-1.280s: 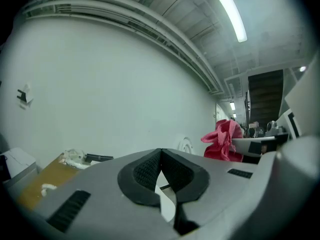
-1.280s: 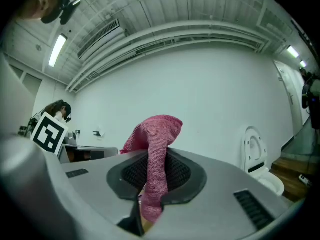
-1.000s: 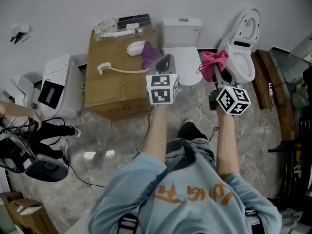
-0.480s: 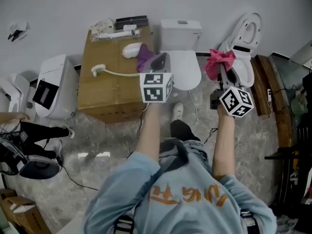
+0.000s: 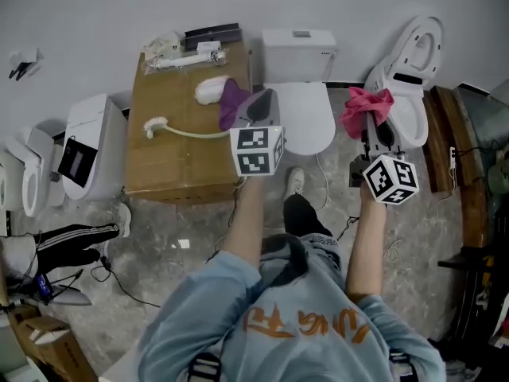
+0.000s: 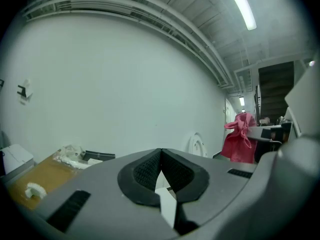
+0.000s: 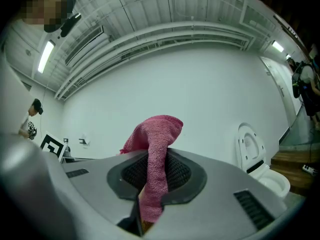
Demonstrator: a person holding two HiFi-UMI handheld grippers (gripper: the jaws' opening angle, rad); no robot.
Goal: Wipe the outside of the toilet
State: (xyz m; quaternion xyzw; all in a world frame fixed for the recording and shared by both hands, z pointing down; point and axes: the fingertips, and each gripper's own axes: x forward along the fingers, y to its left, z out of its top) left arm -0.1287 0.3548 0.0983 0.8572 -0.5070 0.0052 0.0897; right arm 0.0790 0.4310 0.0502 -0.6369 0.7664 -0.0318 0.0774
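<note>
both arms reach forward, bare forearms coming out of light blue sleeves. the left forearm [image 5: 248, 221] runs up to the left tool [image 5: 265, 102], whose jaws meet at the tips with nothing between them; its marker cube [image 5: 256, 151] faces upward. the right forearm [image 5: 364, 245] holds the right tool [image 5: 374, 134] out to the side, jaws clamped on a pink cloth [image 5: 366, 106] that bunches above the tips. the two tools are apart, roughly level.
</note>
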